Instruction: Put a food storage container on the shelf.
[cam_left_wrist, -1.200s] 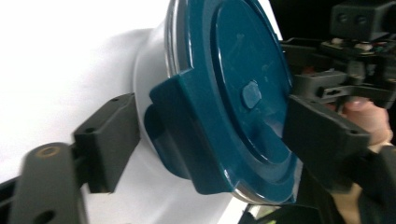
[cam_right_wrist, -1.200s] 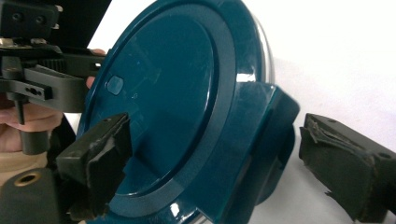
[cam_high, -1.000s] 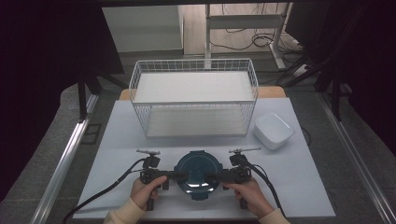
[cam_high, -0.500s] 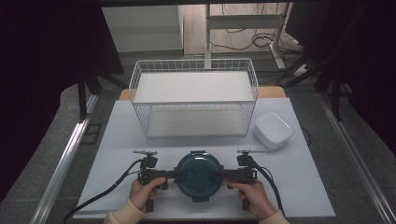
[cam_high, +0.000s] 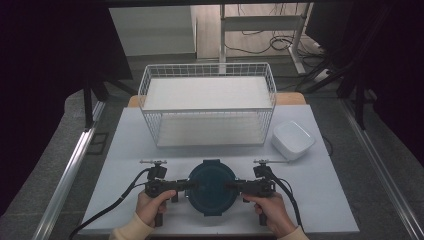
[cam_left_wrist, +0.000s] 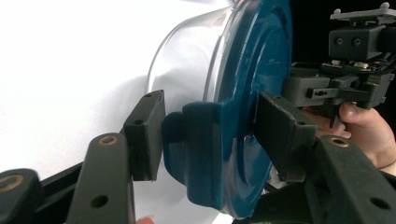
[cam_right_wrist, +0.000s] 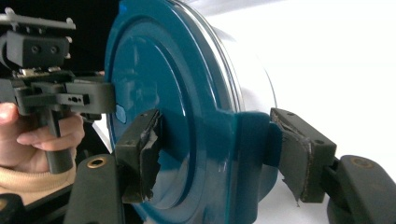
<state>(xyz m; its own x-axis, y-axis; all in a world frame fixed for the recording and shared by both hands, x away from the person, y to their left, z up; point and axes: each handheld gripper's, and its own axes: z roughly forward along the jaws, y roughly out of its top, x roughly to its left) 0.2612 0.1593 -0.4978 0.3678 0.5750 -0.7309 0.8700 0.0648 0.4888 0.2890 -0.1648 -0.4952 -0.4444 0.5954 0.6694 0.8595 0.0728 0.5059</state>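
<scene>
White tabletop runs out ahead of me, with a wire basket at its far side, a small white dish off to the right and dark floor all around. Near my edge sits a round clear container with a blue lid, and I have one tool on each side of it. My left gripper has just been closing around the lid's left latch tab; in the left gripper view one pad looks to touch the tab's flap, while the other stands over the top of the lid with a sliver of gap, so I judge the grip not quite firm. My right gripper has likewise just been closing on the opposite tab, one pad against the lid face and the other close to the tab's outer end; whether it presses I cannot tell.

I read this as the grasping step, both hands squeezing in on the latches. Next I would finish the squeeze evenly, then either flip the tabs or raise the container level with both hands, keeping them matched so it does not tip
</scene>
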